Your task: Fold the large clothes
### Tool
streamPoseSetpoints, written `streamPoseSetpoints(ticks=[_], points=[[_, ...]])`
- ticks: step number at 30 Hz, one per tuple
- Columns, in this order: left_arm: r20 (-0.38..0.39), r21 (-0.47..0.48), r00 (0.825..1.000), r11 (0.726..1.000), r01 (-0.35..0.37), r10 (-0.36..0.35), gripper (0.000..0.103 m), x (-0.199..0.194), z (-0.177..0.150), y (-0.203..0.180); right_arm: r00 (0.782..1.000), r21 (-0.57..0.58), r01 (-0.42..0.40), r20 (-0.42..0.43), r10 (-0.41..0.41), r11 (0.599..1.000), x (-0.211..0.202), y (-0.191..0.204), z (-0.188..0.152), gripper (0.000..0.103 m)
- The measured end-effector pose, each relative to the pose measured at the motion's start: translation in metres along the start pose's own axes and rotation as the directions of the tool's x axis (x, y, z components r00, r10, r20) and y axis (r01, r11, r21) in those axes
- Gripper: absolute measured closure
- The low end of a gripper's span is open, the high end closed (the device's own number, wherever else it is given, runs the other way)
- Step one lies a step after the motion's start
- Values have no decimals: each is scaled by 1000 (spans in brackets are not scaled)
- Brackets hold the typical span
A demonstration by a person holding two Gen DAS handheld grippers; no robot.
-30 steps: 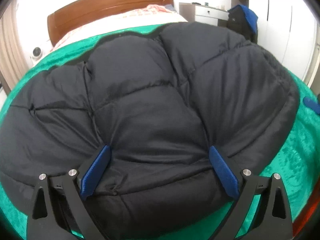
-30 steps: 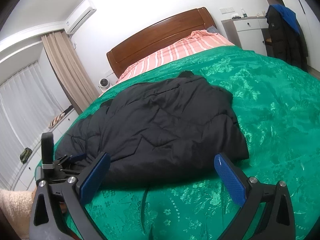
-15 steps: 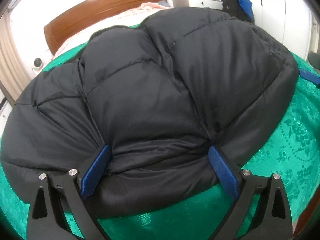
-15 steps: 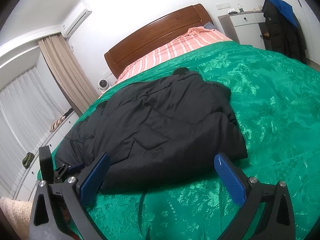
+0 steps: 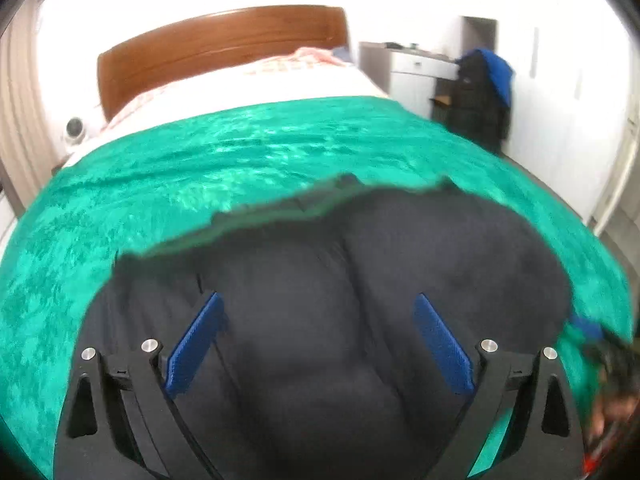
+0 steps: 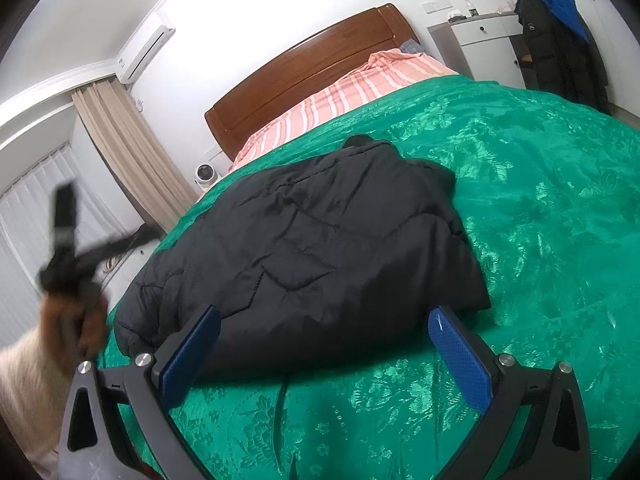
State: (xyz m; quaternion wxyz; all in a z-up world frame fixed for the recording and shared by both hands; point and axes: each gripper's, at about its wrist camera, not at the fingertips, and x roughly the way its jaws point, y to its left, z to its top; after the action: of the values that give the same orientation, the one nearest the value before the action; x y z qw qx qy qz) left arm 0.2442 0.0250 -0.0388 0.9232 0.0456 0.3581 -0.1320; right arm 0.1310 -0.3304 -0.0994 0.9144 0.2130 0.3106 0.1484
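A black padded jacket (image 6: 316, 256) is lying folded into a compact bundle on the green bedspread (image 6: 540, 208), collar toward twelve o'clock. The left gripper (image 5: 316, 344) is hanging over the bundle, jaws spread, holding nothing. The right gripper (image 6: 324, 352) is waiting at six o'clock, jaws spread too. The folding looks nearly done; next probably calls for pressing flat or one last fold.

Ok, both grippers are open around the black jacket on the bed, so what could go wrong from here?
The puffy black jacket may spring open; neither the left gripper nor the right gripper holds it. The left wrist view is blurred, so a grab now could miss. The slick green bedspread may let the bundle slide.
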Motion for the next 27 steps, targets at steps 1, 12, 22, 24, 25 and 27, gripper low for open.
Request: streamPoseSetpoints(ticks=[1,12,22,24,25,27], points=[[-27,-22,1000,1000,-16,15,6,18,10,8,1000,-4,-1,-1,1,1000,0,1,0,1],[-219,-38,973,995,-90,80,1,120,-17,27,999,106,-21,-46,26,994,10,-22,-2,1],[-178,-104,980,989,-103,84,4,111,44,41,997,107,-36,-59,43,994,13,-20,-2,0],[-239,-82,965,988,-133,110,5,137,47,42,997,110,-35,-64,42,993,16,-21,-1,1],[-279,-72,954,988,-136,111,5,153,44,43,997,110,-34,-67,42,993,16,-21,-2,1],[-329,-102,938,984,-146,105,0,176,36,50,997,108,-32,-72,40,994,17,-21,-3,0]])
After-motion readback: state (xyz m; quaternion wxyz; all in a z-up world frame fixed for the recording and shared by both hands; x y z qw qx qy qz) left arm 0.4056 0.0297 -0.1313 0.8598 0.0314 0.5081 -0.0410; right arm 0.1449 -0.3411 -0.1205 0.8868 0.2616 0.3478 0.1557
